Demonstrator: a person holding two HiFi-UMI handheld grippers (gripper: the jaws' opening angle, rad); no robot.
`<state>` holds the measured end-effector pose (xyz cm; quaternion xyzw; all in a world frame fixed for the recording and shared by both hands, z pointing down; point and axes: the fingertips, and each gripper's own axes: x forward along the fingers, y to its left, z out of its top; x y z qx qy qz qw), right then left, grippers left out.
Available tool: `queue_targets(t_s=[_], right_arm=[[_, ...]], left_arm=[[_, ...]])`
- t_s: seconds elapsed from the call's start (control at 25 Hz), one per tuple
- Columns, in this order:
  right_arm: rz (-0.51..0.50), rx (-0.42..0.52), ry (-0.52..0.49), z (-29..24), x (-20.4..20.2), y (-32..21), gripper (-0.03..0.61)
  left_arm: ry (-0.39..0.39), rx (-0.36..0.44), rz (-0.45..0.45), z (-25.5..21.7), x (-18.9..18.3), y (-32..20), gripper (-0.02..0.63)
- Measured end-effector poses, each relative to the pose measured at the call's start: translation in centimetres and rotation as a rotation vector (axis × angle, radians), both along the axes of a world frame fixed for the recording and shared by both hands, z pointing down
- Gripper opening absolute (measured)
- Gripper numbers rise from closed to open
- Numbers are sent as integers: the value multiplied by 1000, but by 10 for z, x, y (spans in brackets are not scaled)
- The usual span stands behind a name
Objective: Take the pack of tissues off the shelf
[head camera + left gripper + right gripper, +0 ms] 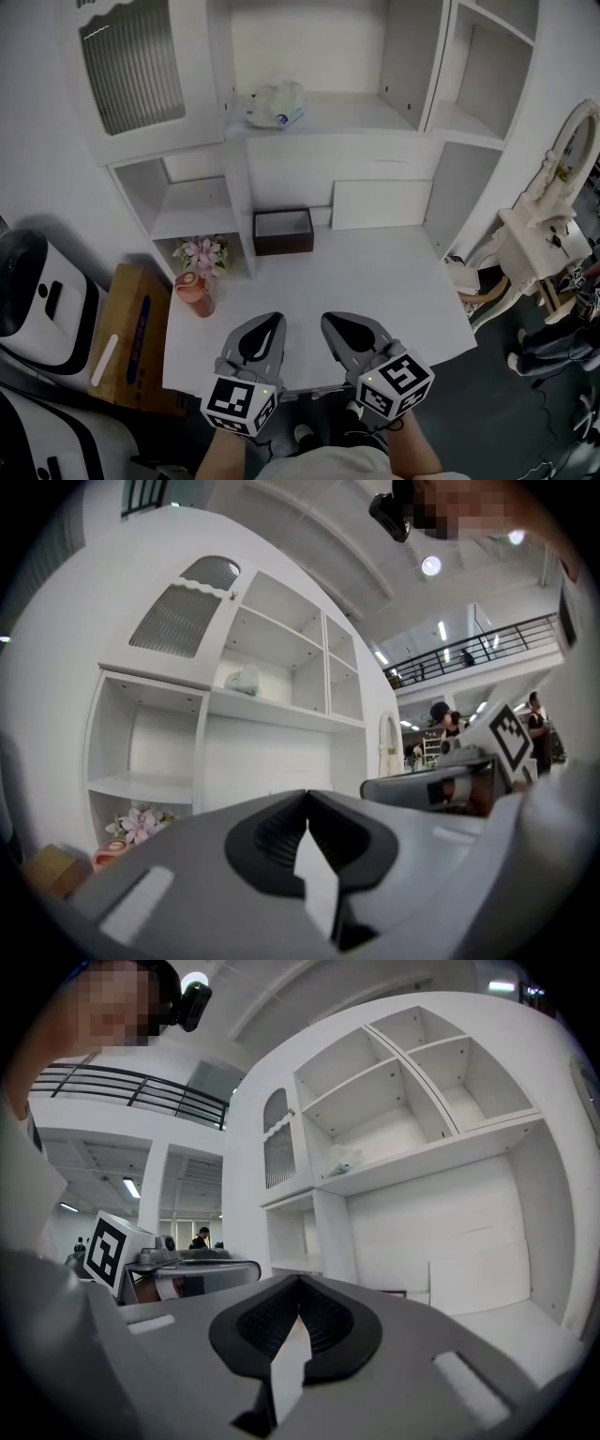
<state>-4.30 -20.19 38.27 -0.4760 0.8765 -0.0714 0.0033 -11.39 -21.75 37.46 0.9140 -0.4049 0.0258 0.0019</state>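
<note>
The pack of tissues (275,104), a soft white plastic pack with blue print, lies on the middle shelf of the white cabinet (328,117). It also shows small in the left gripper view as the pack (244,680) and in the right gripper view as the pack (342,1161). My left gripper (279,319) and right gripper (325,321) hang side by side over the near edge of the white desk (375,281), far below the pack. Both point level at the cabinet, tips touching, with nothing between them. The left gripper (307,793) and the right gripper (299,1279) are shut.
A dark open box (283,231) stands at the back of the desk under the shelf. A pink cup (193,292) and pink flowers (203,252) sit at the desk's left. A cardboard box (136,333) and white machines (42,300) lie left; a white chair (544,234) stands right.
</note>
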Motion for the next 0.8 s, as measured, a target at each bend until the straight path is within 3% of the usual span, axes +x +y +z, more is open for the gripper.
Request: queue_targets(t_s=[0.8], right_arm=[[-11,1,2,-5,16,-36,3]], left_arm=[[11,-15,-21,-3,11,-37,2]])
